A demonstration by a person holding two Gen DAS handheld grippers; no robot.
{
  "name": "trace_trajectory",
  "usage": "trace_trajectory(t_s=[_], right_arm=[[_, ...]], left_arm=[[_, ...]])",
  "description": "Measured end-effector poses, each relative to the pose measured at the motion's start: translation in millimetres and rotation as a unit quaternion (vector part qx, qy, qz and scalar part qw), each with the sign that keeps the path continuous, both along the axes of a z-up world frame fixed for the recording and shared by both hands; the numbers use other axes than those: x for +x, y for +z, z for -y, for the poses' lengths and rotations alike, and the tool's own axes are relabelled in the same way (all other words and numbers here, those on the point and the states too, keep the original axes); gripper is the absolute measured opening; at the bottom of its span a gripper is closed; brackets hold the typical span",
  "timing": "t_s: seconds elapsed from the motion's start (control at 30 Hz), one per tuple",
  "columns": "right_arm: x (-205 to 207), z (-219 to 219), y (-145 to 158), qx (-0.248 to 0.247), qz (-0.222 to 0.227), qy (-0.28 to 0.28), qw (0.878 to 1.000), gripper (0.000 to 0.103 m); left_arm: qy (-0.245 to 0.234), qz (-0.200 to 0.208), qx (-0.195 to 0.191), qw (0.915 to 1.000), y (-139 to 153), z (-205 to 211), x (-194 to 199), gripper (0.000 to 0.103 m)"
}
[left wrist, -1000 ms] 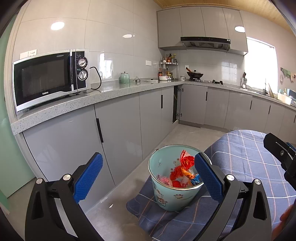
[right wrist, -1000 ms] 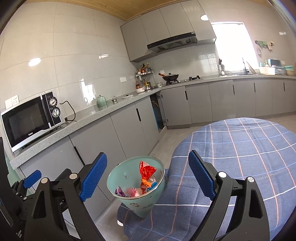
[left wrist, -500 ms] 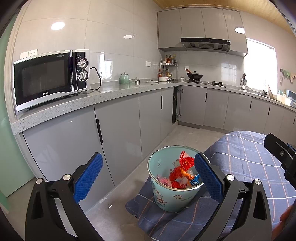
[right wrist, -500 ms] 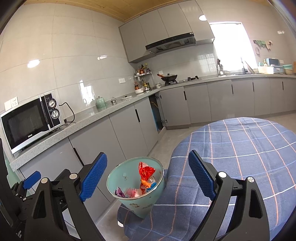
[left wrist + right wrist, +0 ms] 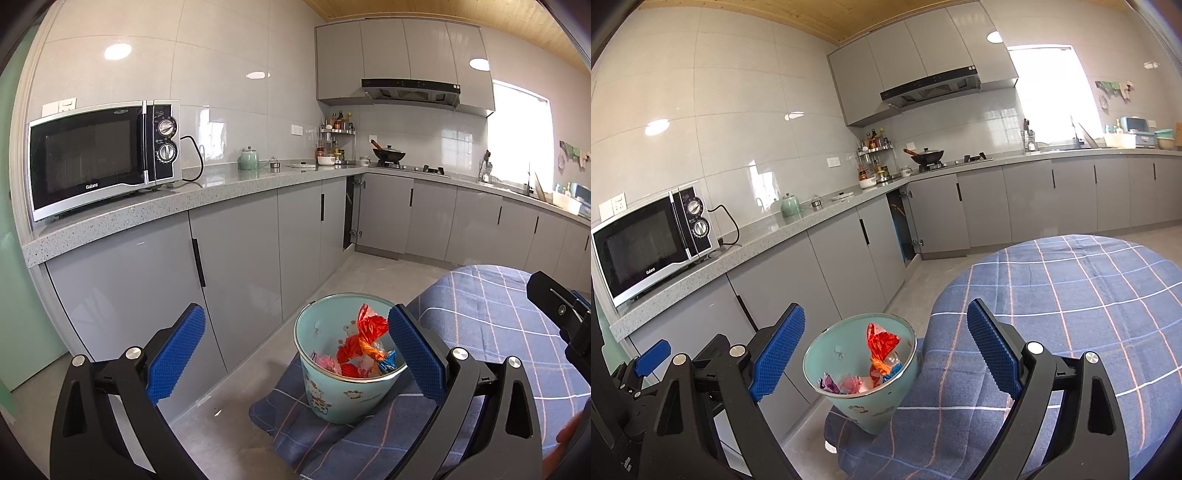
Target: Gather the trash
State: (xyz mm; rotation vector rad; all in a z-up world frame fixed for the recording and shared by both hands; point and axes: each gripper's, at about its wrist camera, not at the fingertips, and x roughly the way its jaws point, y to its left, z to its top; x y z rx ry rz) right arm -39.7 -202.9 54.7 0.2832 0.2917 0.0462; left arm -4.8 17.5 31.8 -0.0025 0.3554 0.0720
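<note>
A small teal bucket (image 5: 343, 391) (image 5: 871, 406) with cartoon prints stands at the left edge of a round table under a blue checked cloth (image 5: 1071, 295). Inside lie several crumpled wrappers, the tallest a red and orange one (image 5: 365, 332) (image 5: 881, 345). My left gripper (image 5: 293, 350) is open, its blue pads wide apart, with the bucket ahead between them and a little beyond. My right gripper (image 5: 886, 350) is open too, empty, framing the same bucket from the other side. Each gripper shows at the edge of the other's view.
Grey cabinets under a speckled counter (image 5: 184, 199) run along the left and far walls. On it stand a microwave (image 5: 99, 158), a green teapot (image 5: 249, 159) and a wok on the stove (image 5: 927, 155). A cabinet door (image 5: 905, 229) stands ajar. Bare floor lies between table and cabinets.
</note>
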Motion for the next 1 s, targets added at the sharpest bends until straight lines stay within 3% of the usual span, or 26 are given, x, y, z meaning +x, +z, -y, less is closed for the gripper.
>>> trace_trajectory(t_s=[0.7, 1.0], right_arm=[[-4.3, 0.8, 0.5, 0.000, 0.000, -0.003, 1.000, 0.088], [-5.6, 1.2, -0.5, -0.002, -0.001, -0.005, 1.000, 0.089]], left_arm=[[0.011, 0.012, 0.012, 0.9998, 2.3, 0.6, -0.8, 0.097], [0.001, -0.011, 0.002, 0.9999, -0.9, 0.3, 5.4, 0.097]])
